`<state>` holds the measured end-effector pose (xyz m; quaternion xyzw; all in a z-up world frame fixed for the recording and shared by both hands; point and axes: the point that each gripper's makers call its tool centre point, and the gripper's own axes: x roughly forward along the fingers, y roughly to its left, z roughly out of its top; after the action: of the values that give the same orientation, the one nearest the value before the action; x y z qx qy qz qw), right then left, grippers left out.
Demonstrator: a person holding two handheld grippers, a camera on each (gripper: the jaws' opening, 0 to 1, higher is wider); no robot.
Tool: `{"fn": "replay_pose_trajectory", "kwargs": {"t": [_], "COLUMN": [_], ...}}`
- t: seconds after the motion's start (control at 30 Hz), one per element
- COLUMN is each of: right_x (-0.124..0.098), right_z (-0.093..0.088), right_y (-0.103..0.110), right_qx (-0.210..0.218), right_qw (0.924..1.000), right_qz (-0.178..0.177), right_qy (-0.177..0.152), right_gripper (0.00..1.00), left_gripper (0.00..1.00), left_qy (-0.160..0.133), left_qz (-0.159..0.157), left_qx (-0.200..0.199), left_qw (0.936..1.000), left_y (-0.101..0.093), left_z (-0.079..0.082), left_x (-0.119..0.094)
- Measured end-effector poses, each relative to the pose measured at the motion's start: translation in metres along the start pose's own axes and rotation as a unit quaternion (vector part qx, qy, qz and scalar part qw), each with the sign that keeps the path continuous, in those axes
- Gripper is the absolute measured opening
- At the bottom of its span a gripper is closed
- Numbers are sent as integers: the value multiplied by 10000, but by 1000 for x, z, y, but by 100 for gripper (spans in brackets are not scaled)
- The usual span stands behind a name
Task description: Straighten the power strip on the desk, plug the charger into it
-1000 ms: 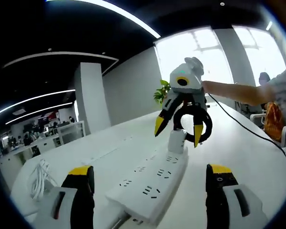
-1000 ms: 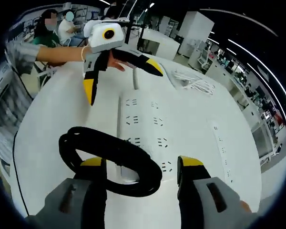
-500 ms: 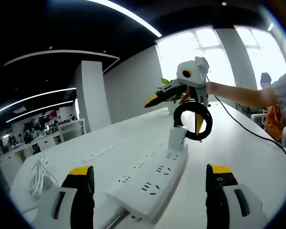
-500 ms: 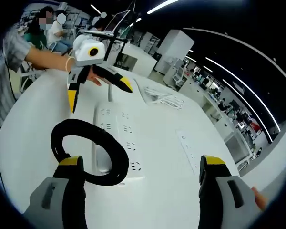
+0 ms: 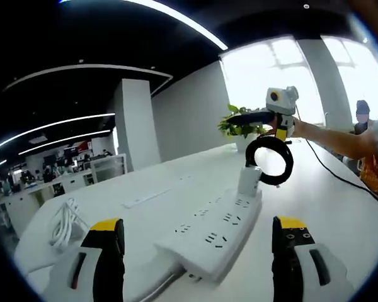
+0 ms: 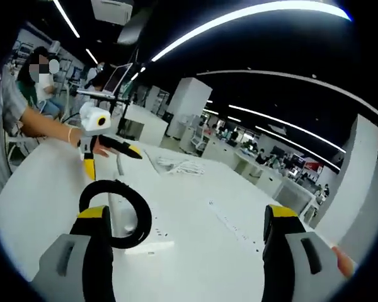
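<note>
Charger (image 5: 248,180) seen plugged into power strip (image 5: 213,229) on counter (image 5: 331,207), both hand-held grippers (image 5: 197,251) (image 6: 184,236) held wide apart, nothing clamped

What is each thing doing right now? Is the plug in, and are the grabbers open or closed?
White power strip: lying flat on the white desk.
White charger: plugged in, standing upright at the strip's far end.
Black looped cable: coiled, standing by the charger.
Left gripper: open, holding nothing.
Right gripper: open, holding nothing.
White cord bundle: lying loose on the desk.
</note>
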<state>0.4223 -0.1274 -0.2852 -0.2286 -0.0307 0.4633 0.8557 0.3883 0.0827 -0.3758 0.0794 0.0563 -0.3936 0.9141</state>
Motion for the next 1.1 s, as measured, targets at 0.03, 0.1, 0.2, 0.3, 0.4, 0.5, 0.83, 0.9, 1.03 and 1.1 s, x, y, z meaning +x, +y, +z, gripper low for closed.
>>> {"fn": "replay_pose_trajectory", "kwargs": {"t": [0.03,0.1,0.2,0.3,0.4,0.5,0.83,0.9,1.03,1.1], "right_x": [-2,-9,-17,-25,-31,-35,-47,-49,-52,-54], "right_z": [0,-2,-3,0,2,4,11,11,14,15], "right_y": [0,2,5,10,17,21,29,30,30,30], "right_qx": [60,157,214,368,490,499,616,610,715,786], "right_qw": [10000,9998,9995,9985,9975,9971,9943,9942,9921,9907], "right_qz": [-17,-31,-122,-181,-182,-229,-426,-467,-531,-572], "right_qy": [-34,-78,-174,-355,-475,-531,-753,-756,-887,-952], "right_gripper": [100,100,100,100,100,100,100,100,100,100], "left_gripper": [99,99,99,99,99,99,99,99,99,99], "left_qy": [-4,0,112,154,178,177,82,86,60,63], "left_qz": [-4,-5,36,-2,-51,-63,25,39,56,75], "left_qx": [7,20,257,350,458,482,388,384,375,362], "left_qw": [10000,10000,9996,9993,9988,9987,9992,9992,9993,9993], "left_y": [-1,-2,-4,-7,-11,-11,-10,-9,-12,-11], "left_z": [0,-1,-6,-8,-8,-7,-6,-7,-8,-8], "left_x": [-1,-2,-5,-6,-7,-7,-10,-10,-12,-13]}}
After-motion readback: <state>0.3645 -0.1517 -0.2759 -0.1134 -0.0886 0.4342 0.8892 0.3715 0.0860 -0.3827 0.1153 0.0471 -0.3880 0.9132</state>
